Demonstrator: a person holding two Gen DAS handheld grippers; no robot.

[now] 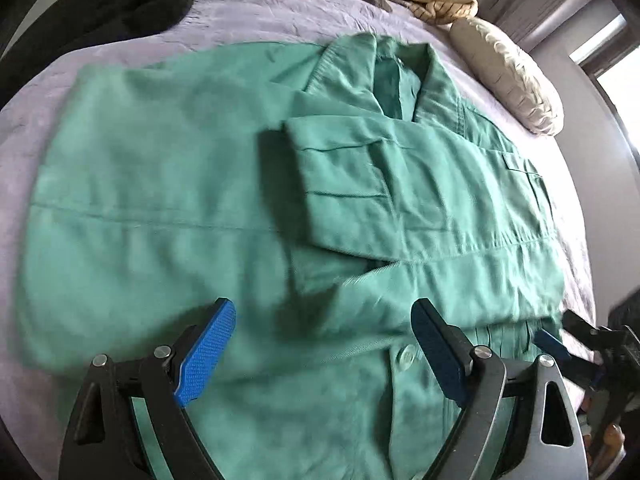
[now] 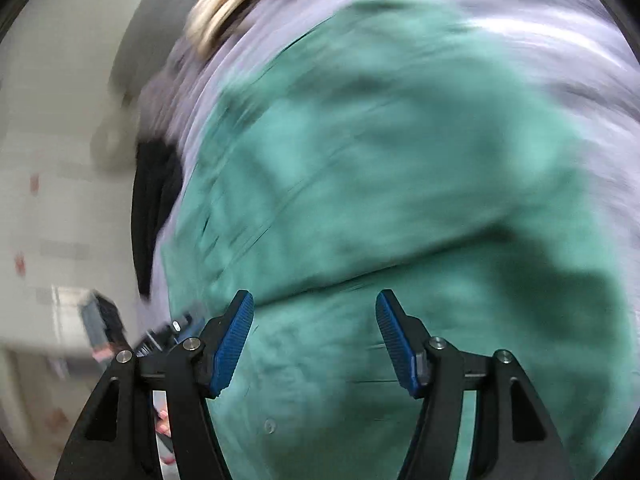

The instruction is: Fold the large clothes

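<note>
Green jacket (image 1: pixel 200 184) is lying flat across the bed (image 1: pixel 256 12), one sleeve (image 1: pixel 360 184) already folded in; left gripper (image 1: pixel 324 348) and right gripper (image 2: pixel 316 340) are hovering wide open, holding nothing, probably needing the near hem next

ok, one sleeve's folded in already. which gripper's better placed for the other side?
Left, probably. The left gripper hangs open over the green shirt's still-spread side, opposite the folded sleeve. The right gripper, also open, is in heavy motion blur.
</note>
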